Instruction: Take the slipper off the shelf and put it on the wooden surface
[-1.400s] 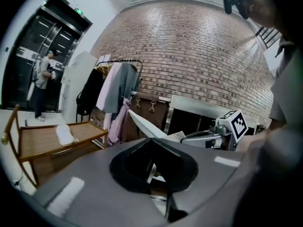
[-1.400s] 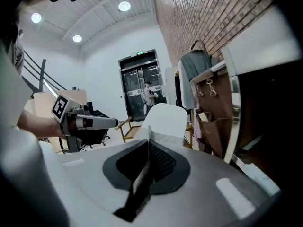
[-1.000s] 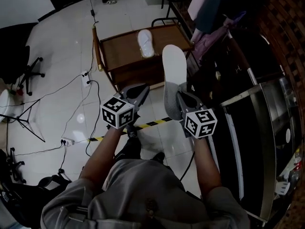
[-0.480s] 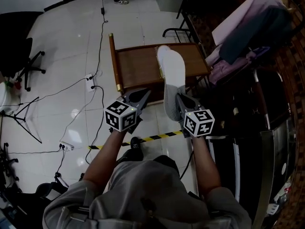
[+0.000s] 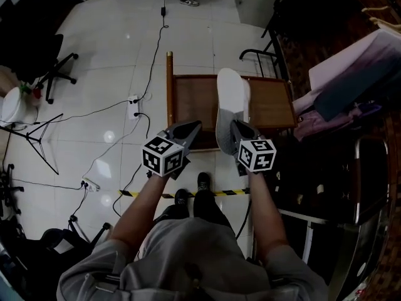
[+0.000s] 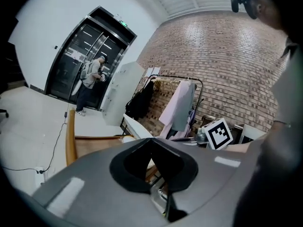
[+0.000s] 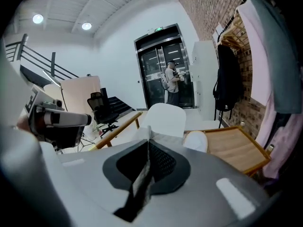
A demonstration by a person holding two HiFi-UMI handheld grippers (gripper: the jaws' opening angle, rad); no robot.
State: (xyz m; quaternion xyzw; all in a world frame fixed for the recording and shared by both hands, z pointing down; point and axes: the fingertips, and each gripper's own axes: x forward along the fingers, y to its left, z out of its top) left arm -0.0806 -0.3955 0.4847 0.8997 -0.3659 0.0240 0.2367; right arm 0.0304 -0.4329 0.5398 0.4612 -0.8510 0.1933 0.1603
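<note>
Closer than a second ago, the wooden surface [image 5: 270,105] has gone from well ahead of the person to directly beneath the carried load, as the person walked up to it. The right gripper [image 5: 237,130] has its jaws clamped on one end of the white slipper [image 5: 230,102]. A fold of its fabric shows pinched between them in the right gripper view, and the rest of the slipper stands out ahead of the jaws, pointing away from the person. The left gripper [image 5: 193,128] rides alongside with its jaws together and nothing between them. Past the held slipper, the right gripper view shows a second white slipper [image 7: 196,141] already lying on the wood. In the head view it is almost wholly hidden behind the one being carried. Bare wood remains to either side, inside the raised rim. The carry looks all but done, with the slipper off the shelf and over its goal but not yet resting on it, so the placing step is in hand. The next move likely calls for lowering the slipper flat onto a bare patch beside the second one, then parting the right jaws only once it is supported. The left gripper seems to have no part in this.
</note>
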